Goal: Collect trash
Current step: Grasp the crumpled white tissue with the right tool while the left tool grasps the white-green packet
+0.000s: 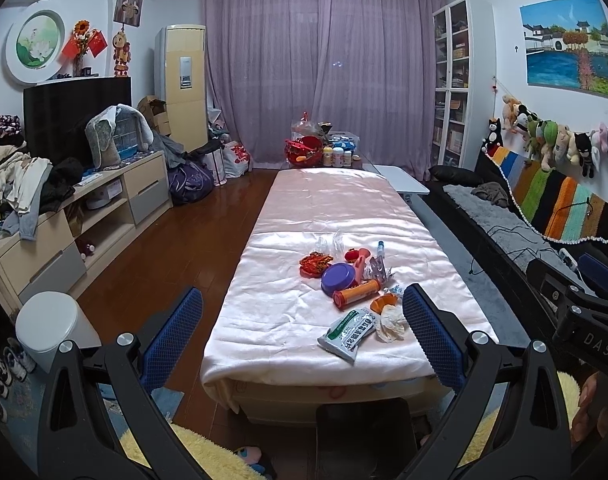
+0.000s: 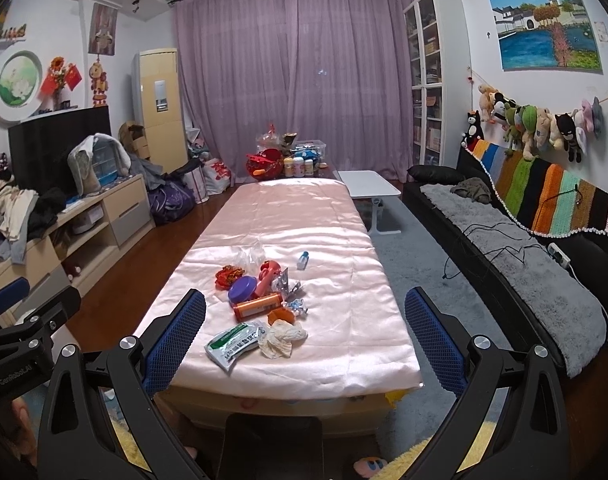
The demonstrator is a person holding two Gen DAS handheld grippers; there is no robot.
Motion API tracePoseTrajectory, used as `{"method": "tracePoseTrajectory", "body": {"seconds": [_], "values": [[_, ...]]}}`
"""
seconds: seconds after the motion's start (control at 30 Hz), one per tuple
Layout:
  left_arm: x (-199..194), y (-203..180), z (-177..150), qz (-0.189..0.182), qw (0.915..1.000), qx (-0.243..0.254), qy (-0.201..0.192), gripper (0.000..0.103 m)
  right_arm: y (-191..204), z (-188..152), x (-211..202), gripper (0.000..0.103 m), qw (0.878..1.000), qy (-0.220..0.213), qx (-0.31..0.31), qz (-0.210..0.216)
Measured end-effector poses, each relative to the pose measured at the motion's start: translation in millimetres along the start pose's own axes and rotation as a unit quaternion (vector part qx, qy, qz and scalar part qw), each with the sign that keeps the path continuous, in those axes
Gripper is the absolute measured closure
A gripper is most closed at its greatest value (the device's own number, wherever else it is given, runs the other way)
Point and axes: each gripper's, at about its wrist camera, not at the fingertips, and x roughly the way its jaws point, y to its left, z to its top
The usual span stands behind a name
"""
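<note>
A heap of trash lies on the pink-covered table (image 1: pixel 288 312) (image 2: pixel 343 344): a green-and-white packet (image 1: pixel 347 333) (image 2: pixel 235 343), a crumpled white tissue (image 1: pixel 391 323) (image 2: pixel 283 337), an orange tube (image 1: pixel 355 293) (image 2: pixel 258 306), a purple lid (image 1: pixel 339 276) (image 2: pixel 243 289), a red wrapper (image 1: pixel 313 264) (image 2: pixel 227 274), foil pieces (image 1: pixel 377 269) (image 2: pixel 284 282) and a small clear bottle (image 1: pixel 380 247) (image 2: pixel 302 259). My left gripper (image 1: pixel 302 334) is open, hanging before the table's near end. My right gripper (image 2: pixel 304 338) is open too, empty, framing the packet and tissue from a distance.
A white lidded bin (image 1: pixel 50 326) stands on the floor at the left. A TV cabinet (image 1: pixel 104 208) with clothes lines the left wall, a dark sofa (image 2: pixel 523 264) the right. A small white side table (image 2: pixel 369 184) and jars (image 2: pixel 300 166) sit beyond the table's far end.
</note>
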Motion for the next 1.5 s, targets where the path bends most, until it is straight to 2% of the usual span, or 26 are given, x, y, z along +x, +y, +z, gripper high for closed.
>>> {"method": "tracePoseTrajectory", "body": {"seconds": [0.13,0.27,0.43,0.6,0.83,1.0,1.07,1.27,1.4,1.5], "values": [[20,6,-4,0.012,0.9998,0.002,0.013,0.008,-1,-6,19,0.003,1.0,0.016,-0.001,0.003],[43,8,-10,0.033,0.9989,0.015,0.028,0.008,-3,-15,33,0.003,1.0,0.007,-0.005,-0.006],[83,13,-24,0.005,0.9972,0.005,0.075,0.008,-7,-26,67,0.003,0.999,0.043,-0.001,-0.004],[121,7,-38,-0.008,0.9938,0.02,0.109,0.009,-13,-42,107,0.003,0.996,0.09,0.007,-0.003],[184,2,-68,-0.039,0.9822,0.026,0.182,0.014,-10,-61,155,0.003,0.99,0.141,0.01,0.012],[217,-8,-82,-0.075,0.9718,0.028,0.222,0.016,-7,-73,195,0.02,0.98,0.191,0.02,0.047],[228,-15,-85,-0.084,0.9686,0.038,0.231,0.016,-6,-76,213,0.031,0.976,0.209,0.02,0.056],[261,-37,-91,-0.105,0.9593,0.057,0.256,0.019,-5,-80,249,0.037,0.968,0.237,0.037,0.08],[284,-46,-95,-0.09,0.9569,0.075,0.266,0.03,-2,-82,267,0.039,0.964,0.251,0.028,0.079],[294,-46,-95,-0.096,0.9551,0.074,0.271,0.035,0,-86,279,0.047,0.96,0.264,0.026,0.088]]}}
